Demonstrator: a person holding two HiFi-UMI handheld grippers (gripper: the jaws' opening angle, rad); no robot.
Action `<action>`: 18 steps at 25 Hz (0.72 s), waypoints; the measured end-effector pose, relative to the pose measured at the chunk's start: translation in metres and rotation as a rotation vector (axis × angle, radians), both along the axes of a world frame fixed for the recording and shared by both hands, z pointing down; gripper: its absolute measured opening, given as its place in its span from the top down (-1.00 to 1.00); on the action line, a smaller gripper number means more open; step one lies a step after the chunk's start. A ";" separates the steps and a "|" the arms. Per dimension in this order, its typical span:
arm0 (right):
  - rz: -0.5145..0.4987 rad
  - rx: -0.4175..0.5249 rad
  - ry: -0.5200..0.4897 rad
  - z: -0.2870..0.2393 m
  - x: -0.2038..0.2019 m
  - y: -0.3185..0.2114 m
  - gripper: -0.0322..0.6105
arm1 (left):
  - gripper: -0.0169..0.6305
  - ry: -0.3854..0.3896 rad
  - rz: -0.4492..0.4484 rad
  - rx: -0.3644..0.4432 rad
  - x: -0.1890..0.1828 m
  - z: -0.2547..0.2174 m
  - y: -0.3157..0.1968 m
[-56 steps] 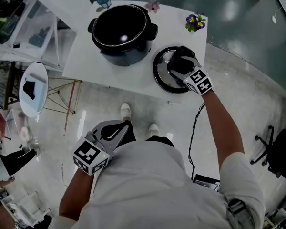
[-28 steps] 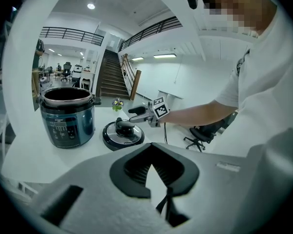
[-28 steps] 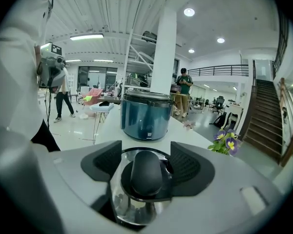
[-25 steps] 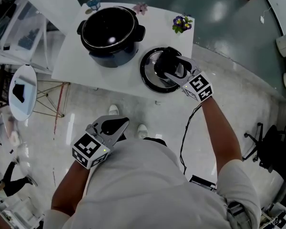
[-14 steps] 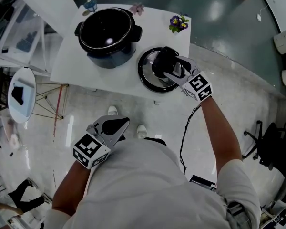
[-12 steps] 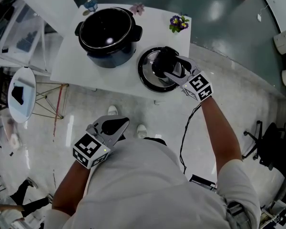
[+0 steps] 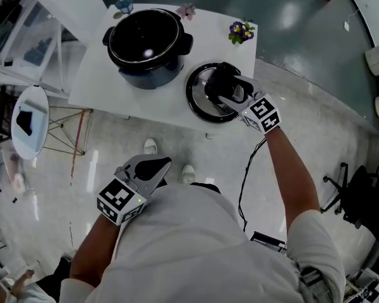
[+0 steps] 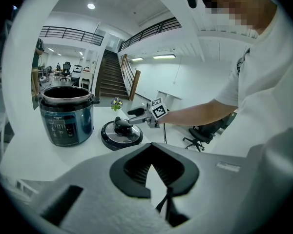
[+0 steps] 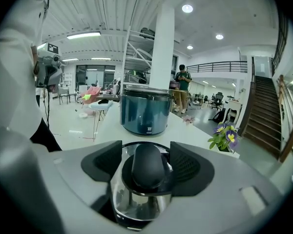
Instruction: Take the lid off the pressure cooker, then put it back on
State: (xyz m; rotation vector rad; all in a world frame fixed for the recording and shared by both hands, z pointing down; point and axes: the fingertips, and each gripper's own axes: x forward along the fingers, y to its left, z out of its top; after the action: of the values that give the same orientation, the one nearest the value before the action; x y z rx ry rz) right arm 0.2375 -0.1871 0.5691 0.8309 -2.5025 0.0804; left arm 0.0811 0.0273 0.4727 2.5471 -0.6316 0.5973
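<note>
The dark pressure cooker (image 7: 148, 43) stands uncovered at the table's back left, its pot empty. Its round steel lid (image 7: 199, 103) lies flat on the white table (image 7: 107, 81) to the cooker's right. My right gripper (image 7: 227, 87) is over the lid, its jaws closed against either side of the black lid handle (image 9: 146, 167). In the left gripper view the lid (image 8: 121, 134) rests beside the cooker (image 8: 66, 116). My left gripper (image 7: 163, 163) hangs low by my waist, well short of the table, shut and empty.
A pot of purple flowers (image 7: 241, 31) sits at the table's back right corner, with a pink flower (image 7: 186, 10) and a blue one (image 7: 123, 5) behind the cooker. A round white side table (image 7: 28, 122) stands to the left. A black cable (image 7: 246, 175) hangs below the table edge.
The head camera has shifted a little. The lid stays on the table with my right gripper at its handle, and my left gripper has kept its place.
</note>
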 end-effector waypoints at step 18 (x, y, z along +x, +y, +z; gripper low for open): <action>-0.048 -0.108 0.055 0.069 -0.022 -0.027 -0.09 | 0.93 -0.030 -0.073 -0.033 -0.025 0.010 -0.012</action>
State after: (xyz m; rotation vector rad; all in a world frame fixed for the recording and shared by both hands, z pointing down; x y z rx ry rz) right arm 0.2150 -0.2144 0.6380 0.7185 -2.4414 0.1725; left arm 0.0559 0.0150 0.4832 2.4774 -0.7160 0.6171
